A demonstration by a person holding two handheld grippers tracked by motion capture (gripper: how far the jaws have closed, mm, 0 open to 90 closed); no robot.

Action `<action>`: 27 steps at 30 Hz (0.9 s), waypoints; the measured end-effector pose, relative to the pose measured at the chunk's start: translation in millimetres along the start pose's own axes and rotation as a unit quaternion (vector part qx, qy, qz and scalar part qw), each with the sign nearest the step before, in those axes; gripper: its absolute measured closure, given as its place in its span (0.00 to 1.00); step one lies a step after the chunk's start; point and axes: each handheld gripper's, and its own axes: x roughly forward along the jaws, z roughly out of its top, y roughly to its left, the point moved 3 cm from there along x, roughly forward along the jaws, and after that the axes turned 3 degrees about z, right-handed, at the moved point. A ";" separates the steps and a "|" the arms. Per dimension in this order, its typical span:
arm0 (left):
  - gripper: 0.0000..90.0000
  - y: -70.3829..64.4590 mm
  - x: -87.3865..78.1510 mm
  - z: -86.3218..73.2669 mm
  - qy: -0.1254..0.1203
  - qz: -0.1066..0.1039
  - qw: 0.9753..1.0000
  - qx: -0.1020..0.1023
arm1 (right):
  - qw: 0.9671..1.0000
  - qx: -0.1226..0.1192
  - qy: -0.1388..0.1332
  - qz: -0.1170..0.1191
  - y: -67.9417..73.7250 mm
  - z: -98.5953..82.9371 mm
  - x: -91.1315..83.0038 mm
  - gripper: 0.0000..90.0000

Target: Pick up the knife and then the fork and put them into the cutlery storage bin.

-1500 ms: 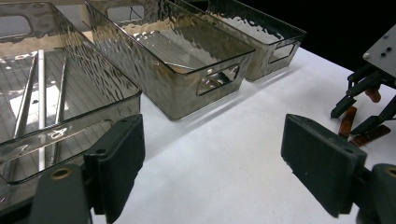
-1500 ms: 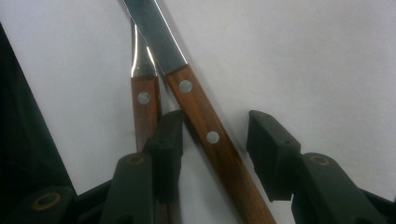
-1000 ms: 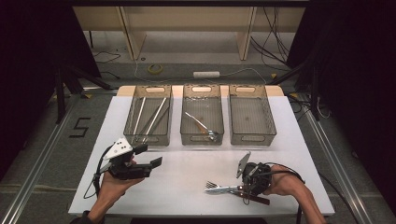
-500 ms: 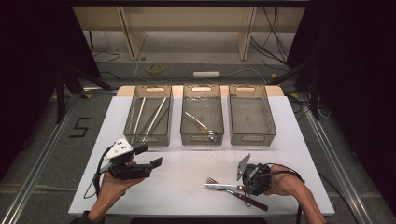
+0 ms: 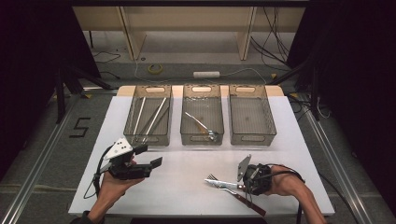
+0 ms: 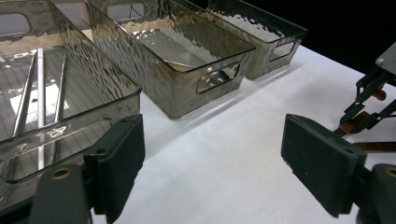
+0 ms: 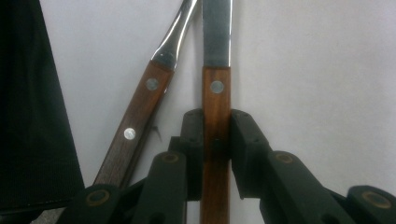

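Knife: a table knife with a reddish-brown wooden handle (image 7: 215, 121), one round metal rivet showing, and a flat steel blade that runs up out of the right gripper view; the handle is straight and narrow.
Where it is: at the near right of the white table (image 5: 187, 186), its blade pointing left in the high view.
Right gripper (image 7: 216, 140): its two black jaws are pressed against both sides of the knife handle, just below the rivet.
Fork: a steel fork with a matching two-rivet wooden handle (image 7: 135, 126) lies just beside the knife, angled away from it at the handle end; its tines (image 5: 212, 178) point left.
Left gripper (image 5: 148, 161): held above the near left of the table, jaws wide apart with nothing between them.
Beyond: three clear smoky plastic bins (image 5: 202, 122) stand in a row at the far side; the left one holds long metal rods (image 6: 39, 93).
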 end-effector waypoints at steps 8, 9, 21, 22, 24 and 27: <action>0.23 0.0 -0.4 0.2 -0.002 0.000 1.000 -0.002 | 1.000 0.017 -0.014 0.003 1.4 0.1 -6.3 0.86; 0.23 0.1 -0.4 0.2 -0.002 0.000 1.000 -0.002 | 1.000 0.008 -0.021 0.001 -0.2 0.0 -6.4 0.86; 0.23 0.5 -1.2 0.5 -0.005 0.001 1.000 -0.003 | 0.997 0.024 -0.070 -0.004 -3.7 0.4 -16.9 0.86; 0.23 0.5 -1.3 0.5 -0.005 0.002 1.000 -0.003 | 0.997 0.026 -0.074 -0.004 -4.3 0.4 -17.7 0.86; 0.23 0.7 -1.4 0.5 -0.006 0.002 1.000 -0.003 | 0.996 0.035 -0.086 -0.007 -5.5 0.7 -19.3 0.86; 0.23 0.8 -1.5 0.6 -0.006 0.002 1.000 -0.003 | 0.993 0.050 -0.103 -0.007 -8.1 0.9 -23.3 0.86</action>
